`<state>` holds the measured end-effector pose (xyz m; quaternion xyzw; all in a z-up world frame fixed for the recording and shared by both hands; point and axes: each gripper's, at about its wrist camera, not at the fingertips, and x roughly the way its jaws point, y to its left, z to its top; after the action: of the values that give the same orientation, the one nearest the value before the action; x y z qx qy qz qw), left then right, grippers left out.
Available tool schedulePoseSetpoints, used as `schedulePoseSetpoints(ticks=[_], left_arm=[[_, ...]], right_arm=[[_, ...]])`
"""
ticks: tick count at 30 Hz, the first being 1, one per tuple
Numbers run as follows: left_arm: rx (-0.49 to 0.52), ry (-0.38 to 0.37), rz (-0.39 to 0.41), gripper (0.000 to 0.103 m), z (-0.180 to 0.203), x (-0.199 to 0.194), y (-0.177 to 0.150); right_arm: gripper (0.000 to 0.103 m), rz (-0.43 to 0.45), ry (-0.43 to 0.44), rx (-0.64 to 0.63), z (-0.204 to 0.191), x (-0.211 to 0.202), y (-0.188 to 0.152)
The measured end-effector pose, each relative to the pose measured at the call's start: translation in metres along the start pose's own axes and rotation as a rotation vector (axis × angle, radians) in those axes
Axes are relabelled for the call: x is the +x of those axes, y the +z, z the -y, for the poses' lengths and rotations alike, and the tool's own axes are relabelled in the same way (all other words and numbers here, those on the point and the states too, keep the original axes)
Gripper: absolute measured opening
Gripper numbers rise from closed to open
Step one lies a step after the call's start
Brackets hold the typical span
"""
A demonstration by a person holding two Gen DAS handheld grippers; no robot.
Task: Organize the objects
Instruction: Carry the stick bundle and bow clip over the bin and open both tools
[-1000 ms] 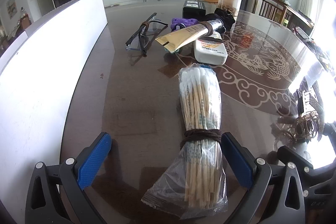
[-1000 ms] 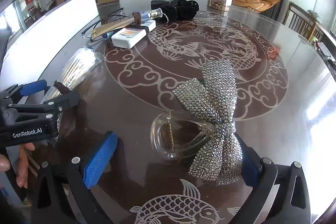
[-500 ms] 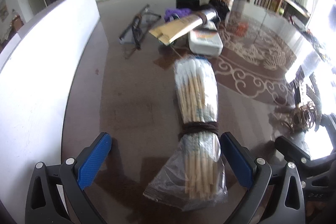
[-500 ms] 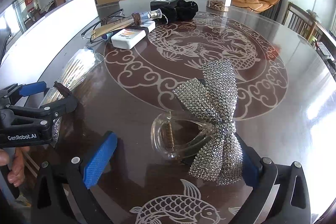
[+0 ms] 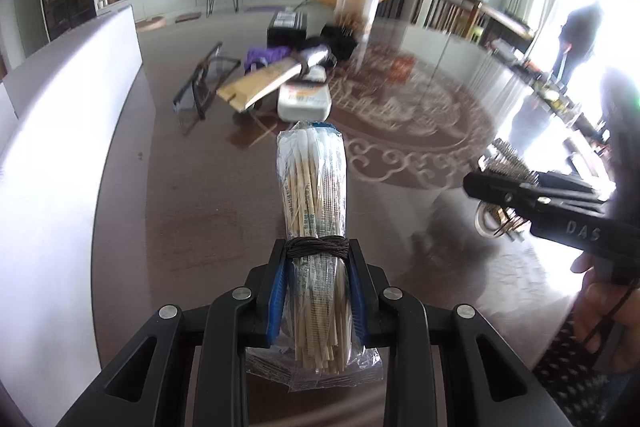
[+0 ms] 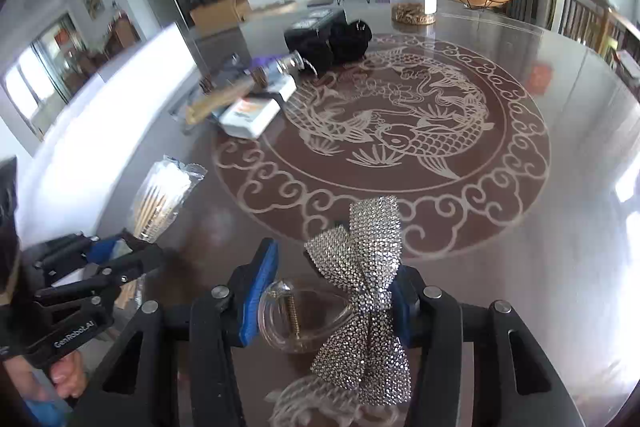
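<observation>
Left wrist view showed the left gripper (image 5: 317,291) clamped on a bag of cotton swabs (image 5: 314,211), its blue pads pressing both sides of the bundle just below the dark cord tied round its middle; its jaws had just been closing, with the bag between them. The bag pointed away from the camera over the dark round table (image 5: 192,187), its far end above the pale scroll border. Farther back lay a pair of glasses (image 5: 204,83), a tan tube (image 5: 260,87) resting across a white box (image 5: 304,103), and a clear jar (image 5: 356,7). In the right wrist view, the right gripper (image 6: 326,291) had likewise just been closing and gripped a clear hair claw with a rhinestone bow (image 6: 360,291), the pads pressing the clip on either side. A hand (image 6: 66,375) held the left gripper at the lower left.
</observation>
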<state>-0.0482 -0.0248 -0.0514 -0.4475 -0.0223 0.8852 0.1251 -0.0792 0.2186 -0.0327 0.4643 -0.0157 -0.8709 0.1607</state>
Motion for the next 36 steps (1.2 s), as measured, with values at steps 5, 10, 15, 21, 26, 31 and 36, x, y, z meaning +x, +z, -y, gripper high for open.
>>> schedulePoseSetpoints(ticks=[5,10,15,21,26,31,36], left_arm=[[-0.028,-0.042,0.077,0.027,-0.006,-0.040,0.009],[-0.064,-0.058,0.175,0.027,-0.025,-0.095,0.018],[-0.126,0.023,0.254,0.027,-0.078,-0.154,0.025],[-0.272,0.306,0.233,0.027,-0.187,-0.192,0.008],[-0.361,0.503,-0.027,0.032,-0.263,-0.159,-0.022],[-0.438,0.534,-0.072,0.075,-0.284,-0.146,-0.039],[-0.435,0.566,0.044,0.083,-0.265,-0.159,-0.023]], right_arm=[[0.051,0.029,0.016,0.000,-0.010,-0.021,0.002],[0.051,0.059,0.088,-0.002,-0.033,-0.039,0.017],[0.051,0.106,0.243,-0.053,-0.100,-0.063,0.046],[0.051,0.103,0.485,-0.194,-0.226,-0.070,0.085],[0.052,0.022,0.521,-0.330,-0.328,-0.022,0.101],[0.091,-0.090,0.465,-0.406,-0.363,0.023,0.086],[0.095,0.020,0.453,-0.370,-0.321,0.003,0.081]])
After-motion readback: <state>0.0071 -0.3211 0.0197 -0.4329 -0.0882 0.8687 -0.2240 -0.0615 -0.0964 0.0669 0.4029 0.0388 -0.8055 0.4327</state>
